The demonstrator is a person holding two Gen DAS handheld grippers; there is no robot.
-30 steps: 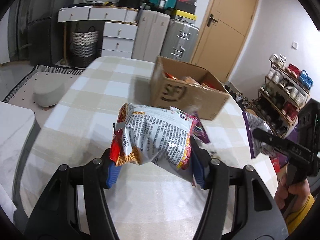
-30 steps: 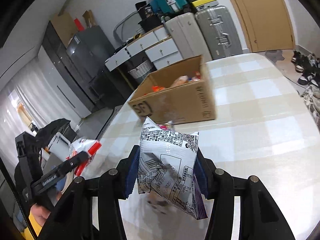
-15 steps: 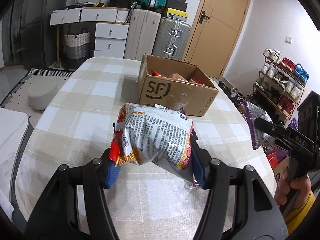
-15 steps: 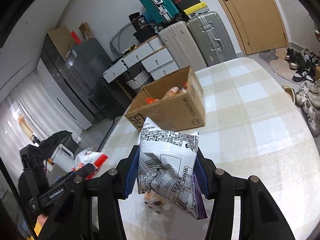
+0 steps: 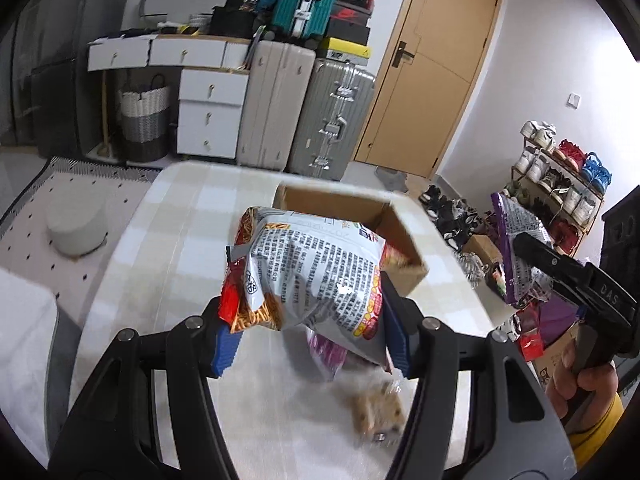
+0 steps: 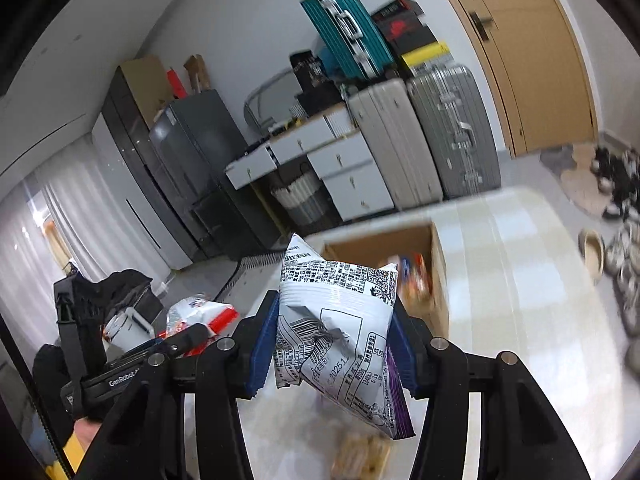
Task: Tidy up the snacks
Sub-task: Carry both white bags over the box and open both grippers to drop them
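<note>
Above the pale checked worktop (image 5: 168,248), the left tongs (image 5: 308,332) are clamped on a crinkled silver snack bag with red and orange edges and black print (image 5: 312,272), their blue pads pressing its two sides so it hangs clear of the surface. The right tongs (image 6: 332,344) are clamped in the same way on a white and silver snack packet with a purple edge and a barcode (image 6: 336,332), also held in the air. Beyond both bags stands an open brown cardboard box (image 5: 396,236) on the worktop, with a few colourful packets showing inside it in the right wrist view. Under the left tongs lie a blurred purple packet (image 5: 326,354) and a small beige wrapped snack (image 5: 378,410) on the worktop. A hand (image 5: 580,384) grips the right tool's handle at the edge of the left wrist view.
</note>
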